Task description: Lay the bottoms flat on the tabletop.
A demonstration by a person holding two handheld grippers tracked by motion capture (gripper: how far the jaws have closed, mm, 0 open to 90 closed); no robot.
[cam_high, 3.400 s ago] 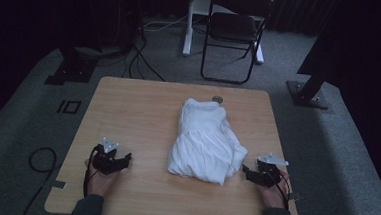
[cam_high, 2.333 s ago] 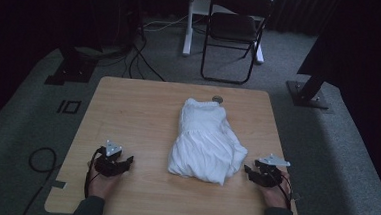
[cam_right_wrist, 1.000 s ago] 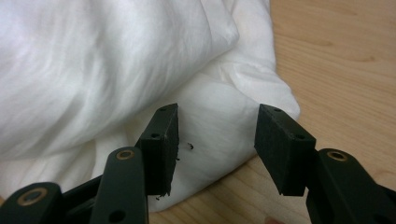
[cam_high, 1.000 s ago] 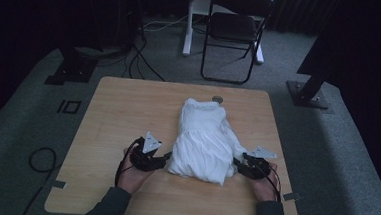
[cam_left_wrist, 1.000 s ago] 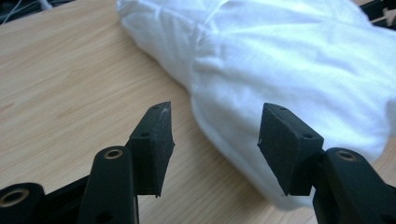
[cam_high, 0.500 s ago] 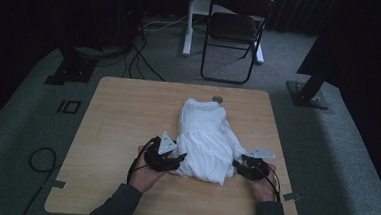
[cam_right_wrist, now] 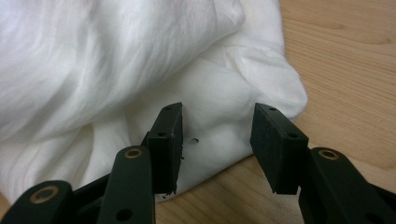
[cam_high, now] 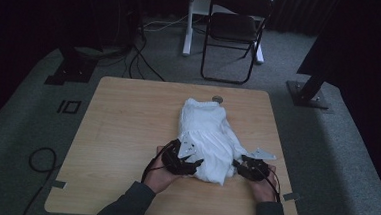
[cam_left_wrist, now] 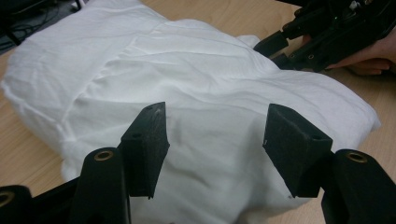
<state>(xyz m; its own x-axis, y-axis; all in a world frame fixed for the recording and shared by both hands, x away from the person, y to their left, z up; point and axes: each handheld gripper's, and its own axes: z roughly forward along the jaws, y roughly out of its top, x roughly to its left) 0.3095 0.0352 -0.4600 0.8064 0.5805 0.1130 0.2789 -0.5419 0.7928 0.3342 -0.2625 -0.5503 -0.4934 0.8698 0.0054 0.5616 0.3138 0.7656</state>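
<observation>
White garment (cam_high: 206,138) unmarked; left gripper (cam_high: 191,163), right gripper (cam_high: 239,166) fingers spread, gripping nothing.

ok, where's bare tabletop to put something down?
Widest bare patch of the table lies left of the white garment, out to the left edge. A narrower strip runs right of it. Crowded near edge: left gripper and right gripper flank the hem.
</observation>
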